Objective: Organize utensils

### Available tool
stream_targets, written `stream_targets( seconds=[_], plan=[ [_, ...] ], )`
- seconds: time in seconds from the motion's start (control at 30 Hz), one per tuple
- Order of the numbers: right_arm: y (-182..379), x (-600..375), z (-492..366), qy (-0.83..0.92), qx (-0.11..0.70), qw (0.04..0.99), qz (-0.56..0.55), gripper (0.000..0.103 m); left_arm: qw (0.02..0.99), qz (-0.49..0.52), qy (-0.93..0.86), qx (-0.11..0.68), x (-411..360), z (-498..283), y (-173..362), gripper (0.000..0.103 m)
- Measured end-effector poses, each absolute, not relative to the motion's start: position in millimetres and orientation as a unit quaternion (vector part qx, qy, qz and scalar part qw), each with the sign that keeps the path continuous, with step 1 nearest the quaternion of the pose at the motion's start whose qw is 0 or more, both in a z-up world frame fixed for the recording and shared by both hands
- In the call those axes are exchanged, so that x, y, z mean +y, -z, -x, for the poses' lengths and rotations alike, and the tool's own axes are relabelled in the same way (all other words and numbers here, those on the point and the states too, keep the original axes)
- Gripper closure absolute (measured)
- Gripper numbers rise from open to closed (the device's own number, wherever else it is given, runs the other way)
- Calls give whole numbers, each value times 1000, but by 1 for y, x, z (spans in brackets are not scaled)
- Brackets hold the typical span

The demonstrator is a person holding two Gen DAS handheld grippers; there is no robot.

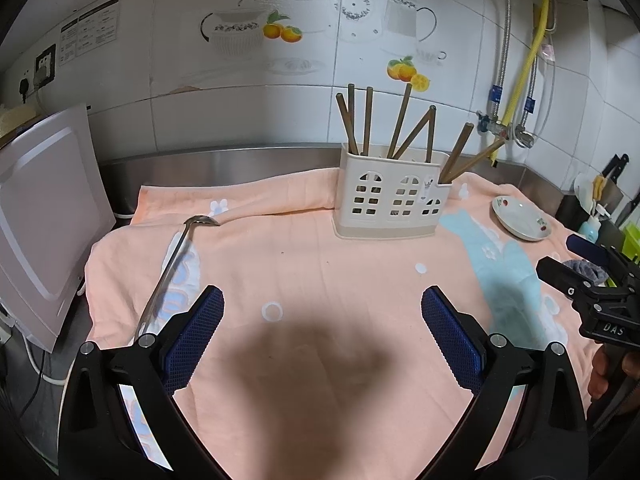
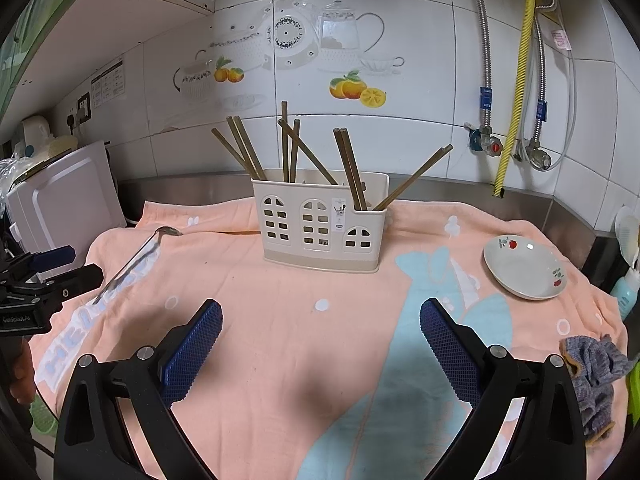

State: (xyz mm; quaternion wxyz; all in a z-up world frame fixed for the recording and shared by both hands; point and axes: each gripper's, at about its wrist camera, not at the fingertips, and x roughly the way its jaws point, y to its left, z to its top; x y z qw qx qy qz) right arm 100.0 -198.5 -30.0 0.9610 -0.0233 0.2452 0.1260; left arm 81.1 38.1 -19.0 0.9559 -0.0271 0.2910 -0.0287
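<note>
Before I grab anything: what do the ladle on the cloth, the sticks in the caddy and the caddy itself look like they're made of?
Long-handled silver ladle: likely polished steel; it mirrors the cloth's print. Brown chopsticks: probably wood or bamboo; matte, no glare. Cream house-shaped utensil caddy: looks like moulded plastic; smooth, faintly glossy, with cut-out windows. It stands on a peach towel, soft woven fabric with wrinkles.

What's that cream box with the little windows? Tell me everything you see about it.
The utensil holder looks like cream plastic, shaped like a house with arched window cut-outs and a small label. It stands upright on the peach towel near the wall. Brown chopsticks lean inside at various angles. Neither gripper touches it.
</note>
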Motion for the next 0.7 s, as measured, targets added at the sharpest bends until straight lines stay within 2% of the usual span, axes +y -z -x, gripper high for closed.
stream_targets(
  seconds=[0.7],
  plan=[
    [29, -196, -101, -127, 247, 960, 25, 7, 954, 23, 35, 296, 34, -84, 22, 5]
  ],
)
